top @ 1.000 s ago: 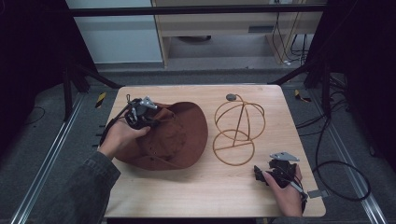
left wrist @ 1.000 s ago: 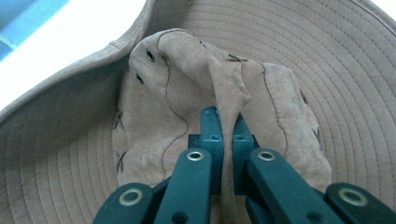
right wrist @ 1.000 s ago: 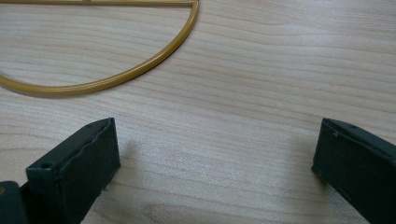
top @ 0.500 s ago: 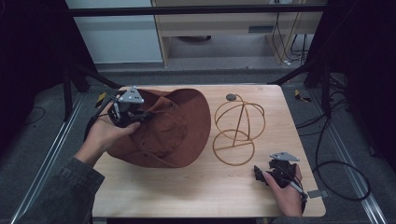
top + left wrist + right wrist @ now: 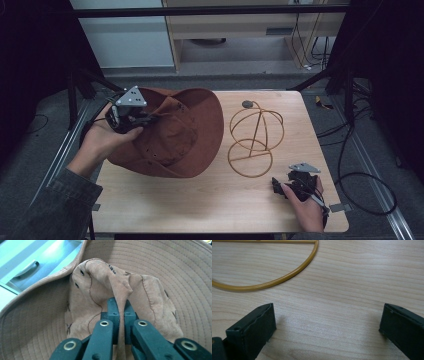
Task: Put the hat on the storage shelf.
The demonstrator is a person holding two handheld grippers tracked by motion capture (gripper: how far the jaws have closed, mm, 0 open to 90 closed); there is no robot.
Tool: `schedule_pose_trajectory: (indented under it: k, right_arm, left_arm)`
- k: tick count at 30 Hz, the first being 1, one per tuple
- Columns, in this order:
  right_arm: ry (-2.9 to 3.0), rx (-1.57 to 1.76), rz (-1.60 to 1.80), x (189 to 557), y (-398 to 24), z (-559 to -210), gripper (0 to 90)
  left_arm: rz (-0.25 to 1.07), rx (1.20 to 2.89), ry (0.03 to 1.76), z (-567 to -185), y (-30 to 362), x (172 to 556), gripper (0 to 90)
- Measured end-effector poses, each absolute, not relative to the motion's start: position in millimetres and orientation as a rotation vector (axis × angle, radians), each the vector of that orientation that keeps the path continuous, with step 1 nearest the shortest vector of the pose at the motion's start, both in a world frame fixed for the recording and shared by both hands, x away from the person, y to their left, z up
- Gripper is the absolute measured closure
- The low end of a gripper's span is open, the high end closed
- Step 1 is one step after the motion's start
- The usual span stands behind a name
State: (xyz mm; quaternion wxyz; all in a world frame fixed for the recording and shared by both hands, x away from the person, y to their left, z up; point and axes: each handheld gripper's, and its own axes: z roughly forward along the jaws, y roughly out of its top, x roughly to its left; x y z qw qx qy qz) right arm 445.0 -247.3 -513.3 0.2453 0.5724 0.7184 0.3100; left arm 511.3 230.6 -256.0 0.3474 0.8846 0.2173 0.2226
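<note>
Dim dark surroundings, evenly lit tabletop, soft shadows, close-ups sharp

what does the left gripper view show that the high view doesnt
Left gripper view: the jaws of the left gripper shut on a fold of the hat's crown, plus its eyelets and stitching.

High view: the wire stand, the table, and the right gripper resting near the stand.

Both: the brown hat held by the left gripper.
</note>
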Motion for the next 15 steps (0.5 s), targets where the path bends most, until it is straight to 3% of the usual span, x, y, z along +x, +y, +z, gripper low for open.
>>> schedule_pose_trajectory:
  k: [15]
  right_arm:
    - [1.961,1.561,0.846,445,-247,-513,0.5]
  left_arm:
    - [0.541,2.249,0.527,-235,230,504,88.6]
